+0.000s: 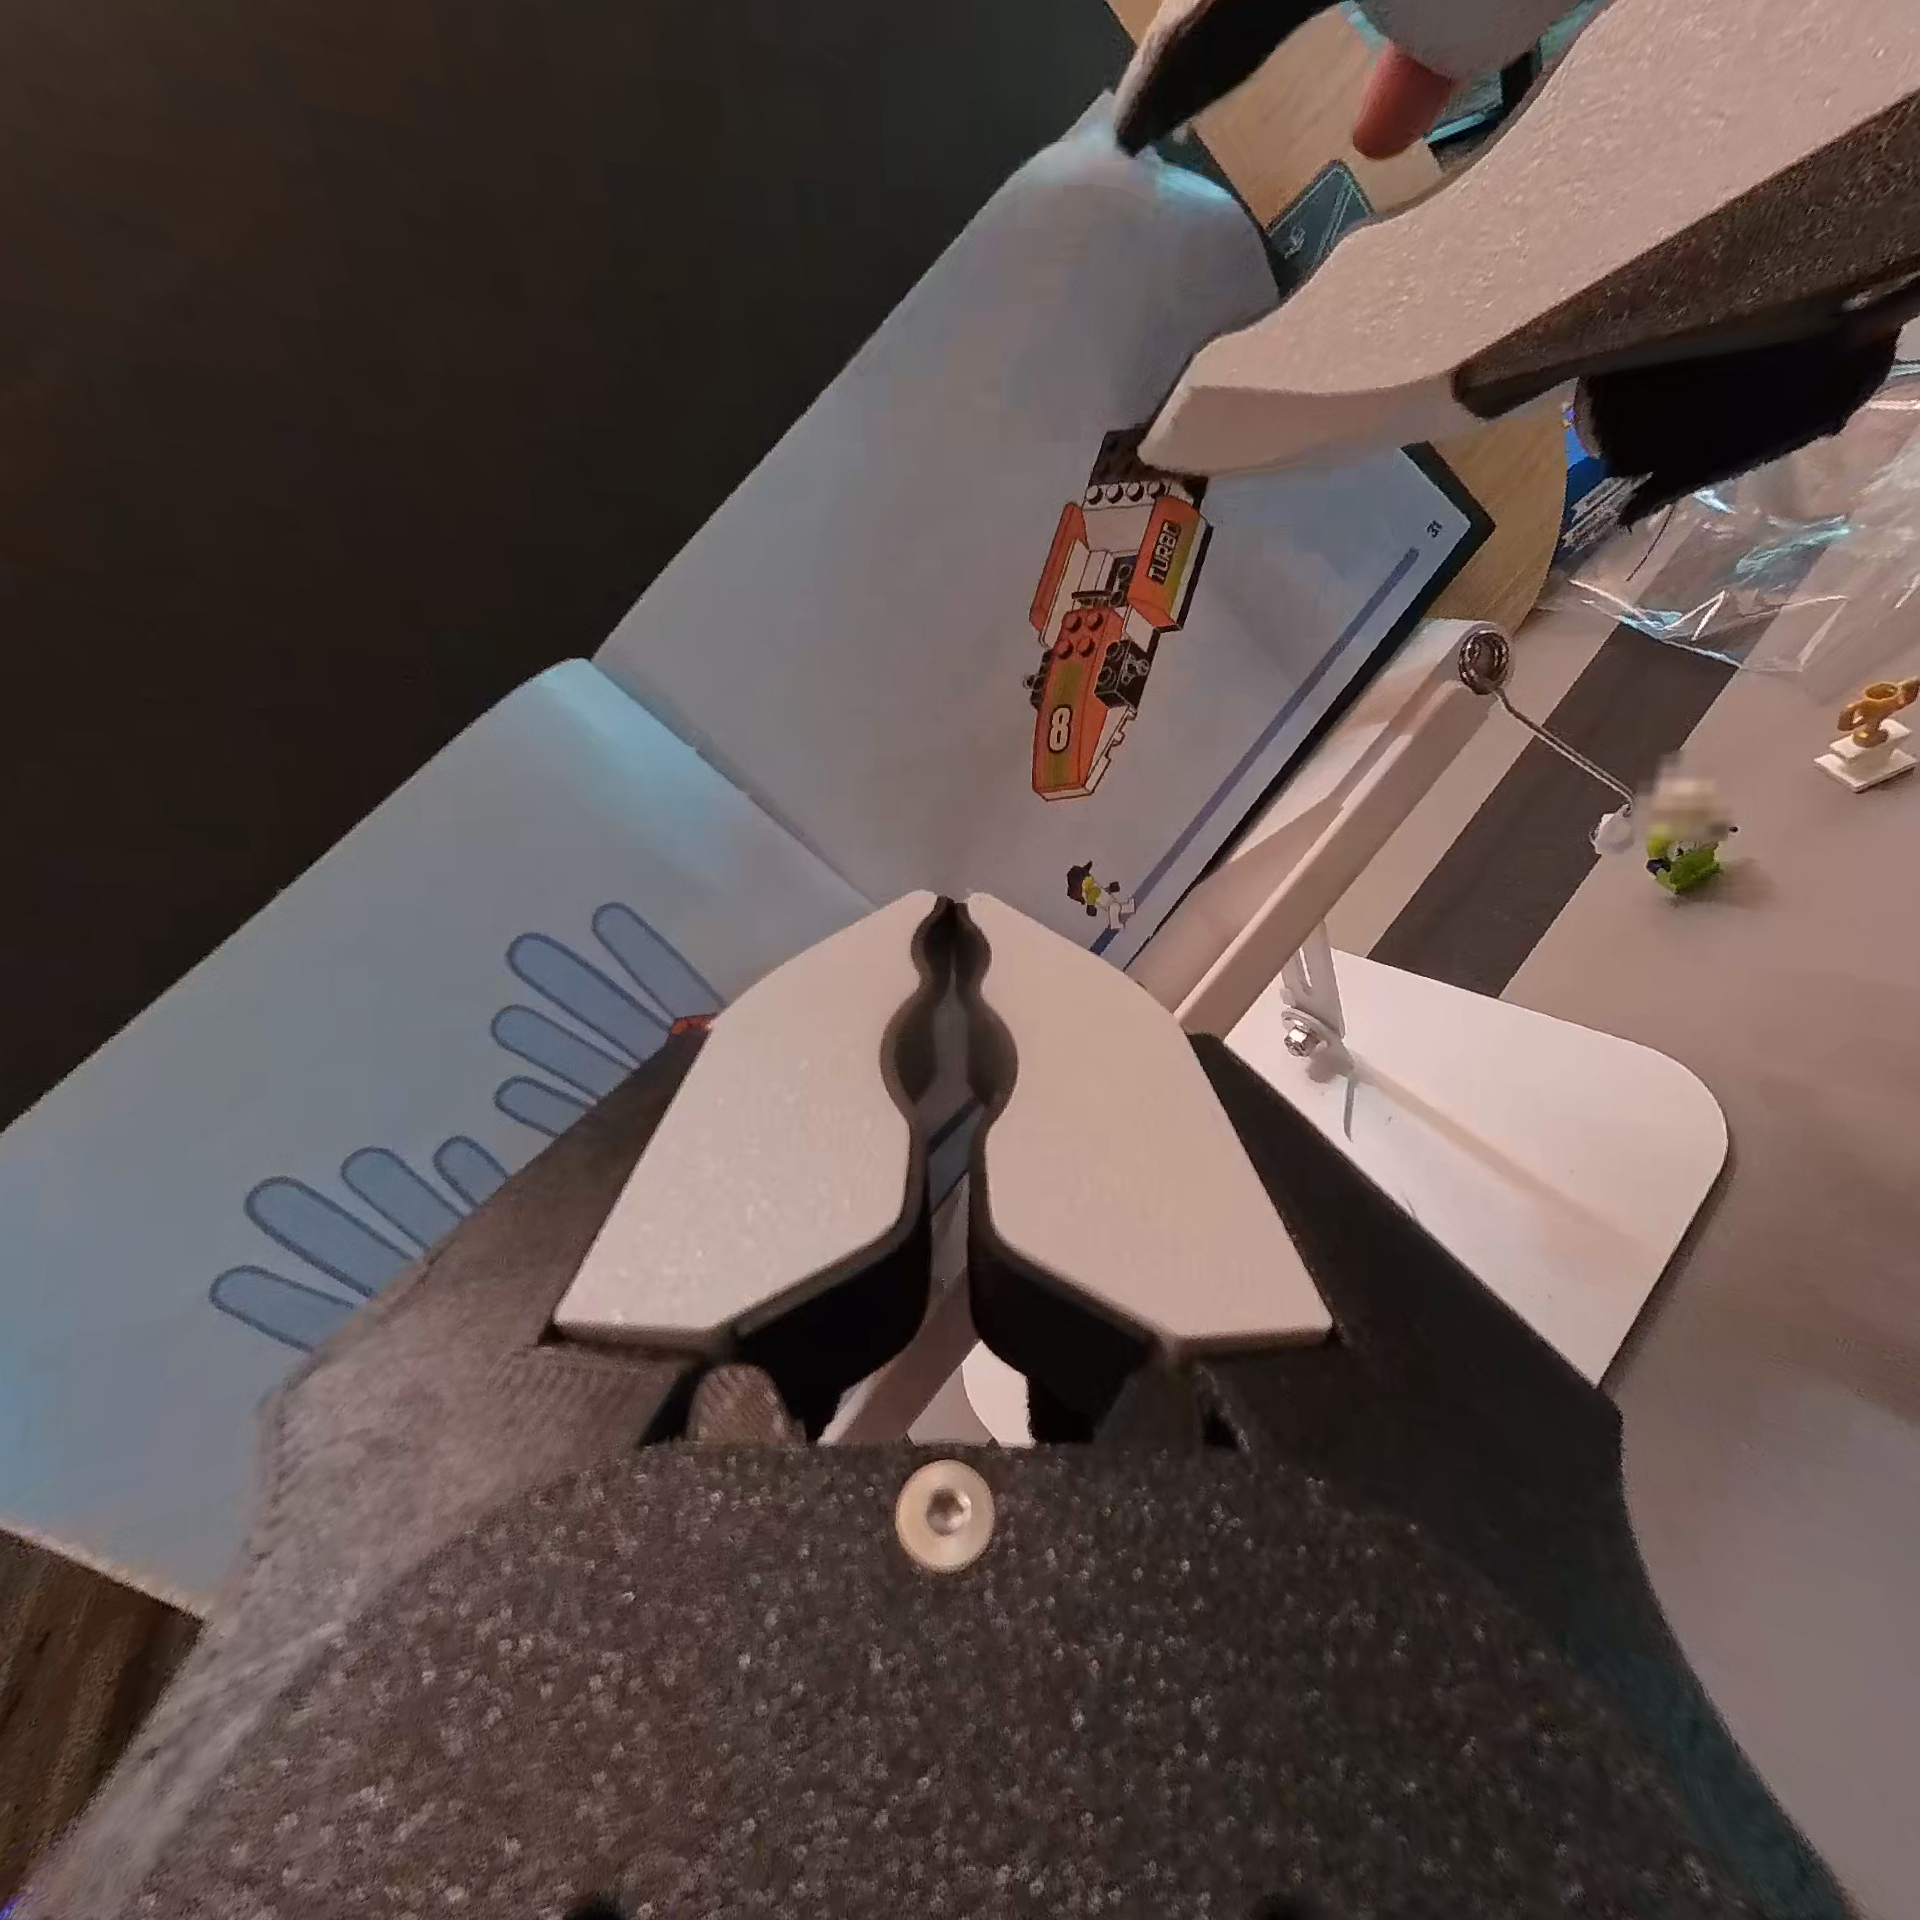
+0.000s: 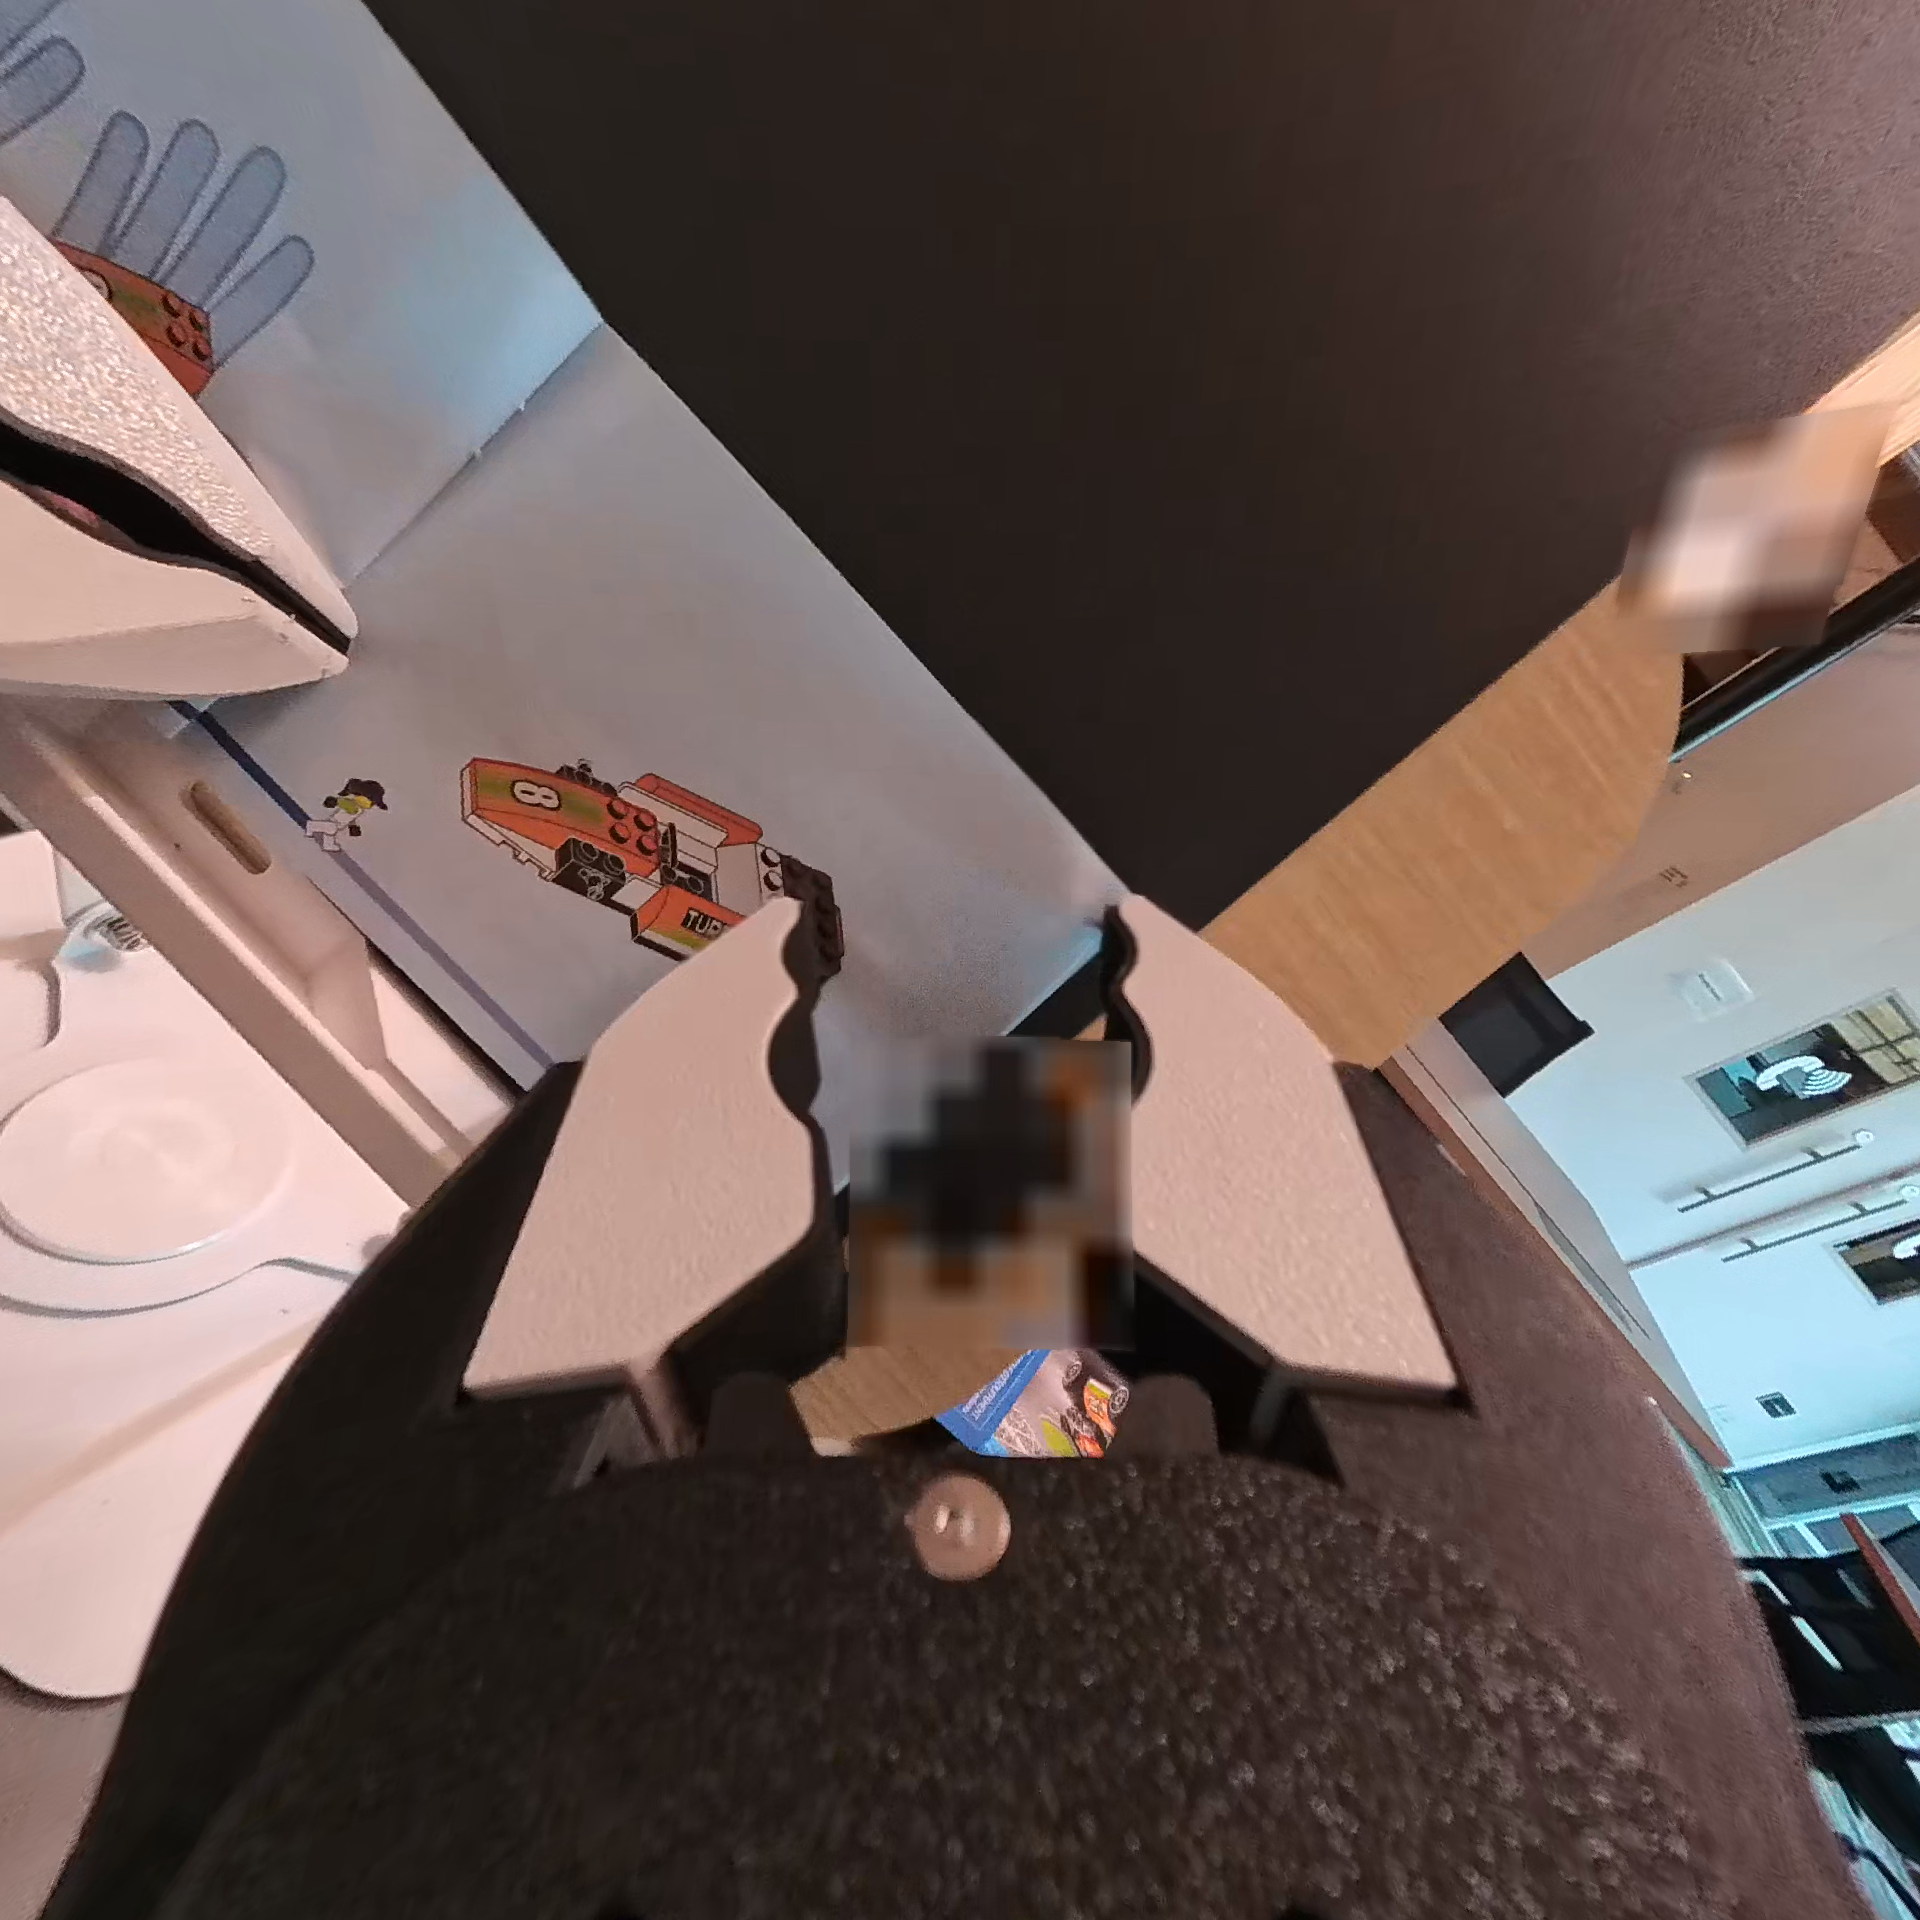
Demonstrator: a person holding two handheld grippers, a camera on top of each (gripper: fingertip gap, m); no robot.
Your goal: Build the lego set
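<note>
Your left gripper (image 1: 954, 914): white fingers pressed together at tips, nothing between them, hovering over lower edge of pale-blue open instruction booklet (image 1: 914, 582). Booklet propped on white metal stand (image 1: 1475, 1164); page shows drawing of orange racing car. Your right gripper (image 2: 956, 920): fingers spread wide, holding nothing, tips near booklet's printed car (image 2: 603, 842). Small lime-green lego minifigure (image 1: 1688, 852) and gold trophy piece on white base (image 1: 1870, 732) stand on grey tabletop (image 1: 1766, 1039), well right of stand. Crumpled clear plastic bag (image 1: 1766, 561) beyond them.

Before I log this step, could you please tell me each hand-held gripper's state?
Left hand-held gripper: shut, holding nothing visible.
Right hand-held gripper: open, empty.
</note>
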